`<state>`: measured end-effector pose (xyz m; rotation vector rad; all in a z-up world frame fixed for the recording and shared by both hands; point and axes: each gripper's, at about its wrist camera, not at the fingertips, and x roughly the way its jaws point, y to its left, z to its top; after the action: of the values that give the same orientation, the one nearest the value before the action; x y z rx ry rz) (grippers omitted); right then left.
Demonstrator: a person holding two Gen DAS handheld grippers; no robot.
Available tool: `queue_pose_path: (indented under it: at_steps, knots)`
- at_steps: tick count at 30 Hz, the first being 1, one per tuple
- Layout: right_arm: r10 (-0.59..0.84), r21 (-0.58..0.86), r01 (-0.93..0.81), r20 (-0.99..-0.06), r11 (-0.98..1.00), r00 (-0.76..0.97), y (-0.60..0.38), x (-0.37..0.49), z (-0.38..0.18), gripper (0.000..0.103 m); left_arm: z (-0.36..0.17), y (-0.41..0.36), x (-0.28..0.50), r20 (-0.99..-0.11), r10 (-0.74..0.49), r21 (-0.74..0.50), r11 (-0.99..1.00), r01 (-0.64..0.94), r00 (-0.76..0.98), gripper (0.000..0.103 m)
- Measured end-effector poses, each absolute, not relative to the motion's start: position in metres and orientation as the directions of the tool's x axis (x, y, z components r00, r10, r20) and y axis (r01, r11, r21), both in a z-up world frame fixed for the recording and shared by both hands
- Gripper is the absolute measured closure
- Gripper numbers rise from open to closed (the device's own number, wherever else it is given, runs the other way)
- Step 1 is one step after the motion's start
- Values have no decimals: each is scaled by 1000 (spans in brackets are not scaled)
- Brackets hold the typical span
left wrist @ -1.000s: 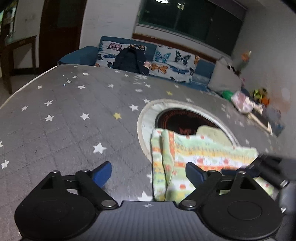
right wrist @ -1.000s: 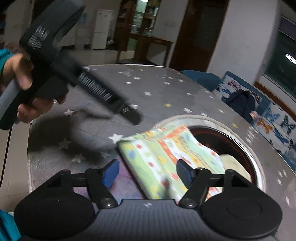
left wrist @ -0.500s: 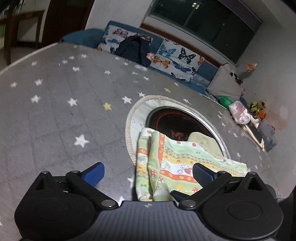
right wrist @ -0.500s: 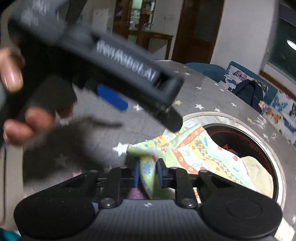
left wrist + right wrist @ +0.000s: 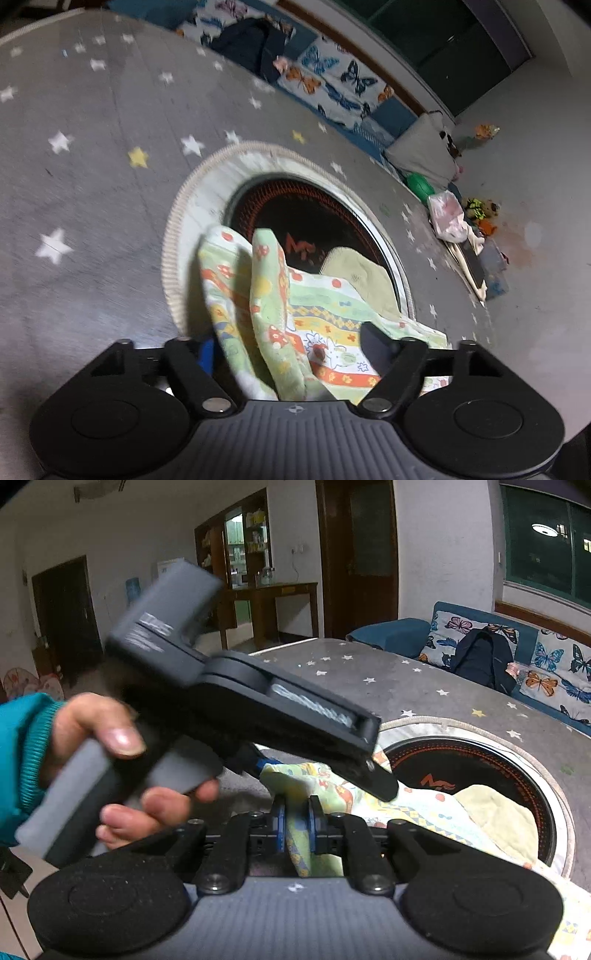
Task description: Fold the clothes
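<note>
A green, yellow and orange patterned cloth (image 5: 280, 314) lies folded on the grey star-print table cover (image 5: 92, 206), partly over a round black hob. My left gripper (image 5: 286, 350) is open, its fingers on either side of the cloth's raised near edge. My right gripper (image 5: 295, 821) is shut on a fold of the same cloth (image 5: 299, 834). In the right wrist view the left gripper's body (image 5: 258, 716) and the hand holding it sit just above the cloth.
A round black hob (image 5: 314, 229) with a white ring is set in the table, with a pale green cloth (image 5: 362, 280) on it. A blue sofa with butterfly cushions (image 5: 517, 653) stands beyond the table. Clutter lies on the floor (image 5: 465, 229).
My right gripper closed on the cloth's edge. My left gripper moved forward and down until its open fingers straddle the raised cloth edge.
</note>
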<state>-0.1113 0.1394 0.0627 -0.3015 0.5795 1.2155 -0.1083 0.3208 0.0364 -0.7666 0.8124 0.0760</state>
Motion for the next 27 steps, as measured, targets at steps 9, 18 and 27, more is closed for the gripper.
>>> queue_pose_path:
  at_steps: [9, 18, 27]
  knots:
    - [801, 127, -938, -565, 322, 198, 132, -106, 59, 91, 18, 322, -102, -684, -236, -606, 711, -357, 691, 79]
    - [767, 135, -896, -580, 422, 274, 90, -88, 63, 67, 18, 319, -104, -682, -213, -590, 725, -355, 700, 79]
    - [553, 117, -636, -629, 763, 547, -4, -17, 46, 61, 25, 306, -103, -699, -147, -497, 803, -328, 700, 76]
